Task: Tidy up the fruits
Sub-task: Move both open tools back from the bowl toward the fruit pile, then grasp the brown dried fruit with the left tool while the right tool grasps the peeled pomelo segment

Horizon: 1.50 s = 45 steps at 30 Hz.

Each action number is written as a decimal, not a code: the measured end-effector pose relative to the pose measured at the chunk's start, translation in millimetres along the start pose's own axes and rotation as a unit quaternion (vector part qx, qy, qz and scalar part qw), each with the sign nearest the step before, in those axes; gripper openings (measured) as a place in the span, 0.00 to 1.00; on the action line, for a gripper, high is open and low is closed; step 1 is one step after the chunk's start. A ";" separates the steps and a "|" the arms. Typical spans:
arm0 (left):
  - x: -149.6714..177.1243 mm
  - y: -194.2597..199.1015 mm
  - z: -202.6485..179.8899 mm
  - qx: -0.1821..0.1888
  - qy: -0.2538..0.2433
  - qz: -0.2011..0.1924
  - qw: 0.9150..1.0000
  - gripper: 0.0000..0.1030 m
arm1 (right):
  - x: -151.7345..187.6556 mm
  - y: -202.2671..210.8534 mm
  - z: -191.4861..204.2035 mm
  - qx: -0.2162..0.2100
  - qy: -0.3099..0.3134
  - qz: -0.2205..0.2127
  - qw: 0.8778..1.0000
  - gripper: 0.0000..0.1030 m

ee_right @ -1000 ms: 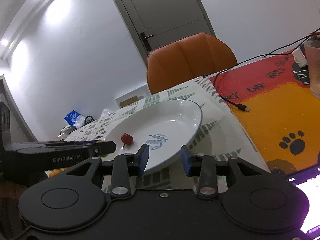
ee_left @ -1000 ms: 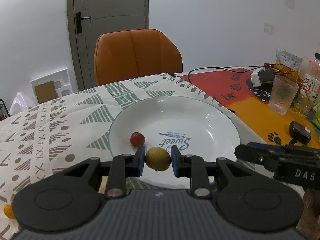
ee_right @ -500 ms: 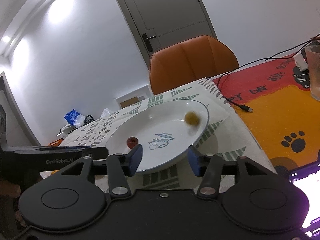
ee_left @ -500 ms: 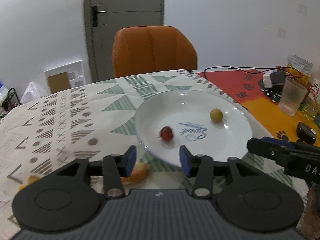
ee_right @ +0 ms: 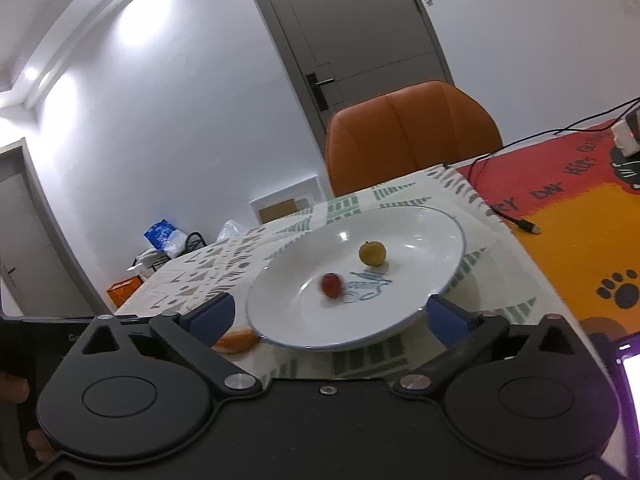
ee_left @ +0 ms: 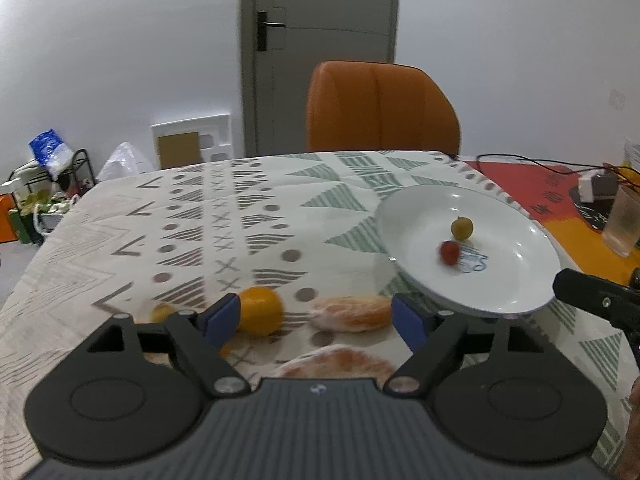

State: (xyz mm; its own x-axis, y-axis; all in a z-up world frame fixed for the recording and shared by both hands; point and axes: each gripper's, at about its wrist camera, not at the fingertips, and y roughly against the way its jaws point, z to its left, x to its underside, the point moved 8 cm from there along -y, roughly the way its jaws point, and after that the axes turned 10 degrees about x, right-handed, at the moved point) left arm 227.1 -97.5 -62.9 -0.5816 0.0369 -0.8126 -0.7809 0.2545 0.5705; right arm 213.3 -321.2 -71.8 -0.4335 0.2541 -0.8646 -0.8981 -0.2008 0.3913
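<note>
The left gripper hangs over the patterned cloth with its fingers spread wide; they have just been opening and pinch nothing. Between them, on the cloth, lie 2 fruits: a round orange fruit just beside the left-hand finger, whether touching it I cannot tell, and a peeled orange piece nearer the right-hand finger, apart from it. A second peeled piece lies closer in, half hidden by the gripper body, and a small yellow fruit peeks out left of the fingers.

The white plate sits to the right of that gripper. It holds 2 fruits near its middle: a small yellow-green fruit and a red one, close together, the red one blurred.

The right gripper faces the plate's near rim, its fingers spread as far as they go, having just been opening, with nothing pinched. The near rim lies between them, clear of both. Past the left-hand finger an orange piece shows on the cloth beside the plate.

The cloth stretches bare to the left and far side of the surface up to its edge, giving open room there. To the right the plate's rim comes close to the red and orange mat, where a cable lies, with a glass farther out. An orange chair stands behind the far edge.
</note>
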 end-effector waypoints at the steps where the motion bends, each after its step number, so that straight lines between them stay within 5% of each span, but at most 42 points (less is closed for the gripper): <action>1: 0.6 2.0 3.6 -0.005 0.003 -0.001 1.000 0.80 | 0.6 -0.5 2.2 -0.002 0.000 0.002 1.000 1.00; 16: 19.5 30.5 48.2 -0.040 0.047 -0.010 0.998 0.81 | 13.8 -4.9 42.9 -0.015 0.035 0.022 0.999 1.00; 45: 51.8 33.3 99.7 -0.030 0.095 -0.009 0.995 0.74 | 55.0 -29.3 115.7 -0.068 0.122 0.092 0.986 0.98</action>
State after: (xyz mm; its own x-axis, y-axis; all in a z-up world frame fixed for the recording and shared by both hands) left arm 193.8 9.2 -97.9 -0.5952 -0.1514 -0.7892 -0.8008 0.1942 0.5666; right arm 207.2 -191.9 -94.4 -0.5431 -0.0299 -0.8391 -0.7801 -0.3516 0.5174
